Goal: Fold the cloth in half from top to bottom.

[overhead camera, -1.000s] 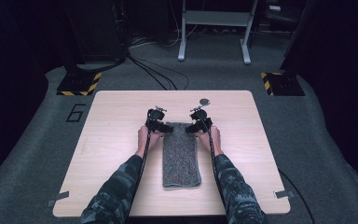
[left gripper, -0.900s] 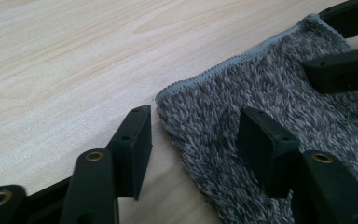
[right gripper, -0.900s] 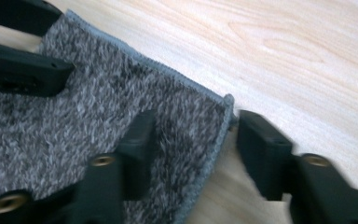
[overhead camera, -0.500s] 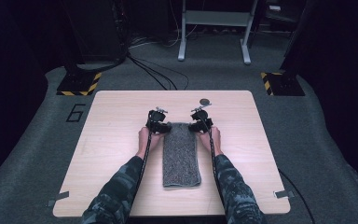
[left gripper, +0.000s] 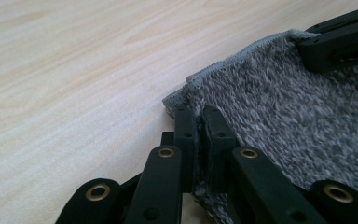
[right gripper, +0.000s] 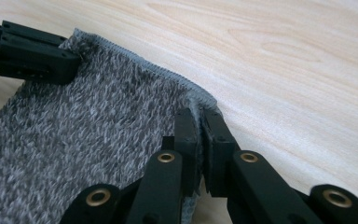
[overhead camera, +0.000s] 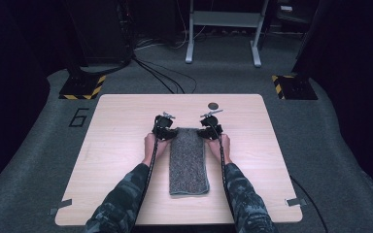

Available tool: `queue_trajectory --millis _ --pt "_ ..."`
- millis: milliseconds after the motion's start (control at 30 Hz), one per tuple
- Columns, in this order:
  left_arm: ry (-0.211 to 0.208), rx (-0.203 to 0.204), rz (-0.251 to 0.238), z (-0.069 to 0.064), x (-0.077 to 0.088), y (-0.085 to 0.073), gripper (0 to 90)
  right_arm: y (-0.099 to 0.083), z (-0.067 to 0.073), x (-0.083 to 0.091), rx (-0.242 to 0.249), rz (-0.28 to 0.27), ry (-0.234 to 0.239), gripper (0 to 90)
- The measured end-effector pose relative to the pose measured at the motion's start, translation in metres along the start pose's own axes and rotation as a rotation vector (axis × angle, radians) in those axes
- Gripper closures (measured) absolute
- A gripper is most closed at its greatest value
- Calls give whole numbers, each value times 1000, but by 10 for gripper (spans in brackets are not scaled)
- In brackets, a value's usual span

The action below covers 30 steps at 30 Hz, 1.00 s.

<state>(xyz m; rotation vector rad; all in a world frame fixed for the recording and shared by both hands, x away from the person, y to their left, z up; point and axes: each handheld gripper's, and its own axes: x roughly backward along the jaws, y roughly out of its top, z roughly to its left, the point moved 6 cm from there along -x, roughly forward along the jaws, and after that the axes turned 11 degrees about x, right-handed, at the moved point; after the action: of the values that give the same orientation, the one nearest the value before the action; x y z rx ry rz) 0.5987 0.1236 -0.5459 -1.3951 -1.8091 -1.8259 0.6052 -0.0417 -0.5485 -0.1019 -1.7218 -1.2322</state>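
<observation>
With the grey towel (overhead camera: 189,160) lying lengthwise on the bench (overhead camera: 116,160), the left gripper (left gripper: 198,128) and right gripper (right gripper: 198,126) have just been closing their jaws, each now clenched on a far corner, so grasping looks done and lifting or folding remains.

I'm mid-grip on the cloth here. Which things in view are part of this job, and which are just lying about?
In the job:
- grey towel, folded into a long strip on the table
- left gripper, shut on the towel's far left corner
- right gripper, shut on its far right corner

Lying about:
- small dark round disc beyond the towel
- floor stand behind the table
</observation>
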Motion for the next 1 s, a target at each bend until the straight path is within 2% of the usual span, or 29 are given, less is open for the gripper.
queue_trajectory --millis 133,167,233,267,333,400,433,500,533,567,633,767,833,933,967,1000 --pt "-5 -9 -40 -3 11 5 859 5 4 16 11 -60 -14 856" --pt "-7 -9 -53 -4 13 7 859 5 4 16 11 -60 -14 856" --pt "-8 -29 -64 -5 21 10 859 10 7 27 36 -90 -21 856" --pt "-9 -31 -90 -6 26 13 859 12 7 31 51 -102 -24 856" --pt "-9 -46 -97 -7 32 15 858 14 9 37 62 -115 -26 856" --pt "-12 -39 -114 -8 34 16 858 16 10 40 66 -122 -27 856" --pt "-10 -59 -113 -9 39 18 858 18 12 45 77 -137 -34 856" --pt "-9 -55 -129 -10 41 19 858 19 12 47 86 -142 -36 856" --pt "-9 -71 -127 -10 43 20 858 21 12 49 95 -150 -38 856" --pt "-3 -70 -139 -11 45 21 858 22 13 50 88 -152 -41 856" --pt "-6 -79 -158 -12 49 26 857 26 14 55 124 -169 -53 856" --pt "-4 -88 -163 -13 54 30 856 30 15 61 140 -186 -64 856" --pt "12 -107 -171 -15 57 32 855 33 15 64 145 -191 -63 856" --pt "18 -126 -192 -18 62 36 854 38 14 70 154 -205 -69 856" --pt "12 -122 -215 -19 65 39 852 40 14 74 153 -219 -70 856" --pt "12 -122 -215 -19 65 39 852 40 14 74 153 -219 -70 856"
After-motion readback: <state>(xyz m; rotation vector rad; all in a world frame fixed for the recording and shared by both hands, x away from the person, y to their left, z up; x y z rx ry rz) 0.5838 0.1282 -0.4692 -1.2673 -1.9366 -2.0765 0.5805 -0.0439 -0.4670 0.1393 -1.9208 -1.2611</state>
